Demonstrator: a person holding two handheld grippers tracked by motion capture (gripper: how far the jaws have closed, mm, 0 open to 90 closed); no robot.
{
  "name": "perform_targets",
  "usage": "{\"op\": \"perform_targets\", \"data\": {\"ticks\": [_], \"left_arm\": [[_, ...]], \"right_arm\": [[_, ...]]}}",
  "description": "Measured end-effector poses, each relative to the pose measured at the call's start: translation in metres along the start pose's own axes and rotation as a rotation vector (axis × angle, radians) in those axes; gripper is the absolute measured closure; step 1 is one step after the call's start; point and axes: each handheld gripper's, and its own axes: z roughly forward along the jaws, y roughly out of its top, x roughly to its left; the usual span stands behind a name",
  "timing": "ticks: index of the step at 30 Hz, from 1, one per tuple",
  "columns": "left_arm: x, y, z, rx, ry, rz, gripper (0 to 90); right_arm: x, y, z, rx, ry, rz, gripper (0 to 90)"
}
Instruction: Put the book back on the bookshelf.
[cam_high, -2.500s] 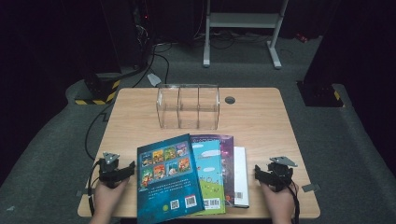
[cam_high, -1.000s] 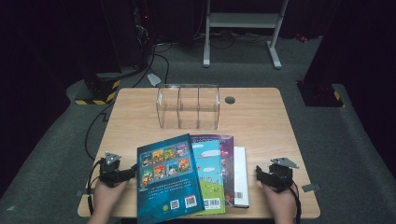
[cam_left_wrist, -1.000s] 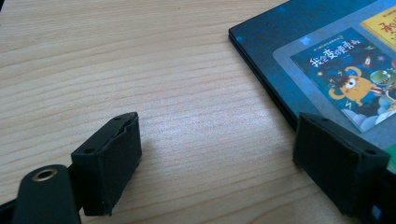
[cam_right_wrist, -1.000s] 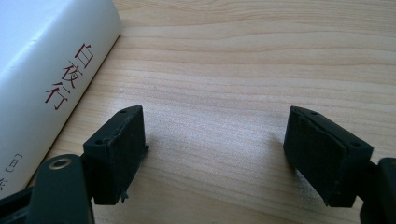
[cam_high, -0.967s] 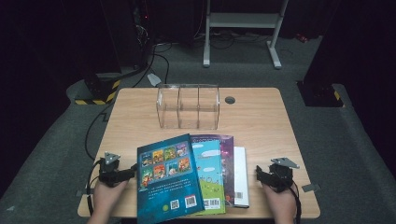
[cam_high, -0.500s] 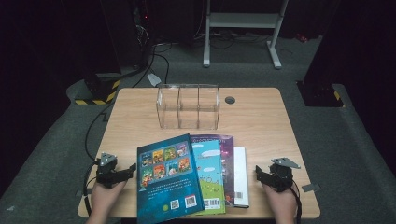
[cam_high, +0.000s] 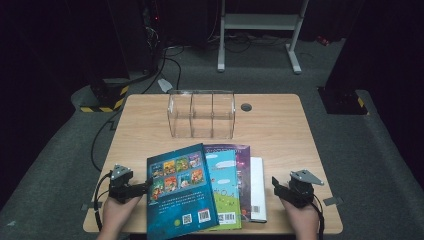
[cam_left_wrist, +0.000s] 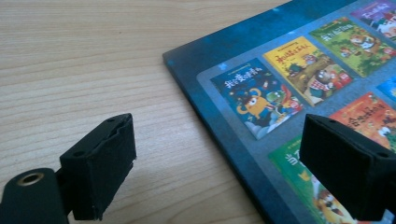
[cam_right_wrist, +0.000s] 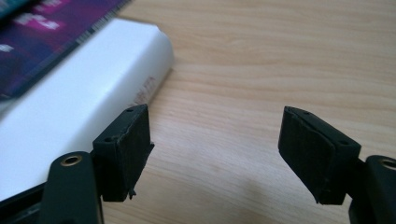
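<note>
High view: L gripper (cam_high: 145, 186) at blue book's (cam_high: 181, 192) left edge, jaws spread, one over cover, other over table (cam_high: 145, 130), nothing pinched. R gripper (cam_high: 276, 184) just right of white book (cam_high: 257, 187), jaws wide, just closed a bit, bare wood between. Clear box (cam_high: 202, 114) well ahead of both.

Dark-blue book (cam_high: 179, 192) with colourful cover tiles; white book (cam_high: 258, 187); pale wood table (cam_high: 280, 130).

The dark blue book (cam_high: 181, 192) covers most of the light blue book (cam_high: 225, 185); the purple book (cam_high: 242, 165) and white book (cam_high: 257, 187) show only strips.
</note>
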Motion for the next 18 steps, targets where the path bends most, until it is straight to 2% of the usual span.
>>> {"op": "perform_targets", "data": {"ticks": [4, 7, 14, 15, 18], "left_arm": [[-0.006, -0.004, 0.002, 0.011, -0.012, 0.013, 10.9], [-0.011, -0.007, 0.004, 0.037, -0.022, 0.03, 10.9], [-0.017, -0.013, 0.001, 0.05, -0.07, 0.005, 10.8], [-0.018, -0.014, 0.001, 0.051, -0.076, -0.01, 10.8], [-0.019, -0.015, 0.0, 0.053, -0.092, -0.007, 10.9]], "right_arm": [[0.008, 0.006, -0.006, -0.016, 0.02, -0.013, 25.3], [0.014, 0.01, -0.009, -0.028, 0.041, -0.016, 25.2], [0.028, 0.015, -0.012, -0.05, 0.086, -0.043, 23.5], [0.03, 0.016, -0.011, -0.059, 0.096, -0.043, 23.5], [0.04, 0.019, -0.01, -0.057, 0.123, -0.046, 23.2]]}}
